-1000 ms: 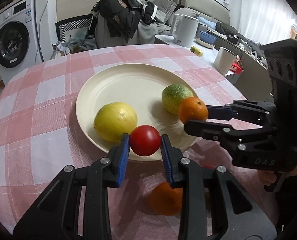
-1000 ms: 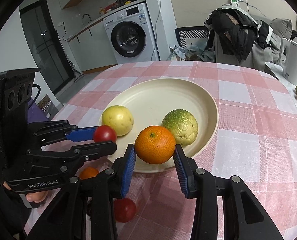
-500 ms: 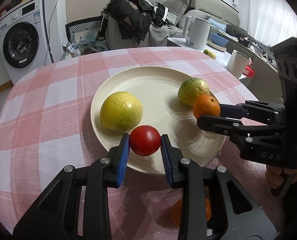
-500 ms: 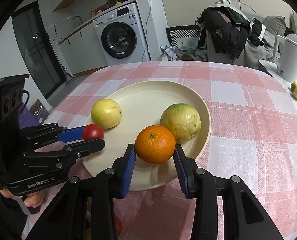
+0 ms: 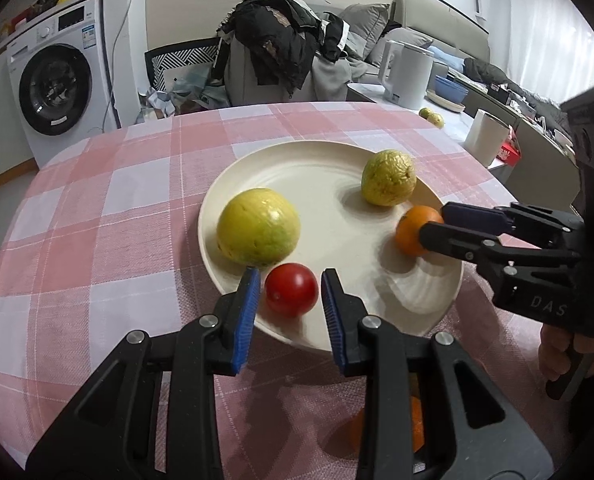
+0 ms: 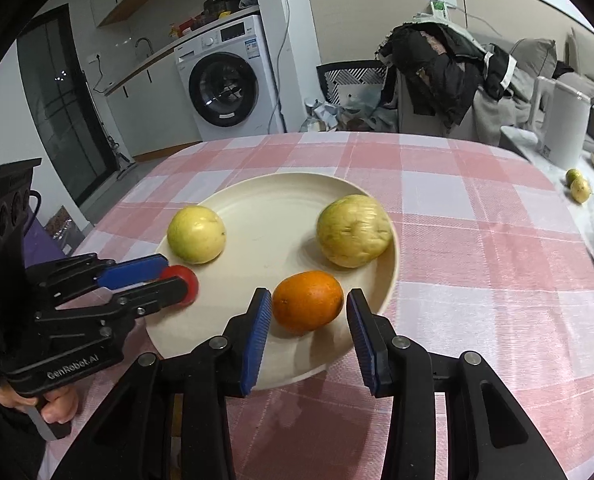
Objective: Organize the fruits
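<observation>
A cream plate [image 5: 317, 168] [image 6: 281, 196] sits on the pink checked tablecloth. On it lie a round yellow fruit [image 5: 258, 226] [image 6: 196, 234] and a bumpy yellow-green fruit [image 5: 388, 177] [image 6: 353, 230]. My left gripper [image 5: 290, 294] [image 6: 177, 276] is open, and a red tomato [image 5: 291, 289] [image 6: 185, 280] rests on the plate's near rim between its fingers. My right gripper [image 6: 308, 312] [image 5: 431, 226] is open, and an orange [image 6: 307, 300] [image 5: 413, 228] lies on the plate between its fingers.
Another orange [image 5: 415, 420] lies on the cloth under my left gripper. A side counter to the right holds a white kettle [image 5: 409, 76], two small green fruits [image 5: 431, 117] and a paper roll [image 5: 489, 136]. A washing machine [image 6: 225, 76] and a chair piled with clothes [image 6: 437, 68] stand behind the table.
Both grippers have lowered to the plate and opened. The tomato and the orange, held in shut jaws before, now rest on the plate.
</observation>
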Motion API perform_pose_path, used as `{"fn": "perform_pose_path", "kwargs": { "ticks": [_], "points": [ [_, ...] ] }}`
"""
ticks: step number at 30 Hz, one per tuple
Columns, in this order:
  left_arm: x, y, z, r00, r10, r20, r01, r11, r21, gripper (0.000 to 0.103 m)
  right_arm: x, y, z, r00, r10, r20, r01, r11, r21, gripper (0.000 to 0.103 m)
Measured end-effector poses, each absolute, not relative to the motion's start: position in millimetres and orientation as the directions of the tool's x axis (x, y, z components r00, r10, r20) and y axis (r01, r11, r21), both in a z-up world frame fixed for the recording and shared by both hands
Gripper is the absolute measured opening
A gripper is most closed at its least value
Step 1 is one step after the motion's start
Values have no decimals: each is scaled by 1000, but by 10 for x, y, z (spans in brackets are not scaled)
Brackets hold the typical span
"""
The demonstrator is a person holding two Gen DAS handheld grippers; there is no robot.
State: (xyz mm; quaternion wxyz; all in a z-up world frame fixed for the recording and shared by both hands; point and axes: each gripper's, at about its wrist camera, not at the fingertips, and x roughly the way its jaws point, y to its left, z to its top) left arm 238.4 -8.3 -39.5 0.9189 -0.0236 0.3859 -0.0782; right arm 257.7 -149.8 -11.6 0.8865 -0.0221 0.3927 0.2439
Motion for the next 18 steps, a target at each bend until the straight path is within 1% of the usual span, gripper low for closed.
{"fn": "perform_pose_path", "kwargs": {
  "ticks": [1, 2, 3, 4, 5, 6, 7, 8, 10, 11, 12, 14, 16, 17, 18],
  "points": [
    [2365, -77, -383, 693, -157, -704, 120, 988, -101, 30, 2558, -1510, -99, 586, 403, -703, -445, 885, 137, 44],
    [2341, -67, -365, 698, -153, -700, 118, 988, -99, 35, 2535, -1526, -77, 596, 395, -699, -438, 889, 129, 49],
    [2316, -61, -347, 703, -150, -695, 116, 989, -96, 46, 2520, -1548, -60, 602, 389, -698, -432, 893, 126, 52],
    [2285, -58, -322, 709, -133, -692, 105, 991, -84, 54, 2502, -1574, -39, 607, 381, -697, -423, 898, 123, 57],
    [2249, -53, -298, 717, -120, -687, 95, 993, -74, 68, 2481, -1598, -16, 609, 378, -697, -419, 900, 122, 65],
    [2208, -41, -266, 728, -109, -677, 88, 994, -66, 74, 2464, -1618, 3, 609, 379, -697, -420, 899, 122, 69],
    [2165, -32, -236, 737, -105, -668, 85, 994, -63, 76, 2432, -1653, 31, 611, 383, -693, -420, 899, 127, 79],
    [2117, -21, -204, 741, -107, -663, 86, 994, -64, 81, 2398, -1683, 60, 615, 386, -688, -416, 900, 133, 87],
    [2025, 8, -151, 744, -117, -658, 89, 993, -76, 82, 2325, -1732, 109, 622, 389, -679, -407, 902, 144, 93],
    [1983, 31, -127, 747, -120, -654, 90, 993, -80, 83, 2293, -1752, 132, 623, 389, -679, -404, 903, 146, 98],
    [1933, 40, -110, 750, -123, -650, 90, 992, -83, 85, 2251, -1776, 145, 623, 389, -678, -403, 903, 148, 101],
    [1824, 56, -83, 756, -129, -641, 92, 992, -90, 89, 2188, -1790, 135, 616, 401, -678, -416, 897, 152, 103],
    [1728, 77, -69, 758, -133, -638, 87, 991, -104, 95, 2116, -1808, 97, 604, 390, -695, -418, 898, 141, 103],
    [1667, 97, -61, 759, -134, -637, 79, 990, -114, 100, 2088, -1817, 85, 603, 381, -701, -416, 900, 131, 103],
    [1614, 112, -54, 762, -136, -633, 75, 990, -123, 101, 2066, -1827, 78, 604, 377, -702, -414, 901, 127, 103]
  ]
}}
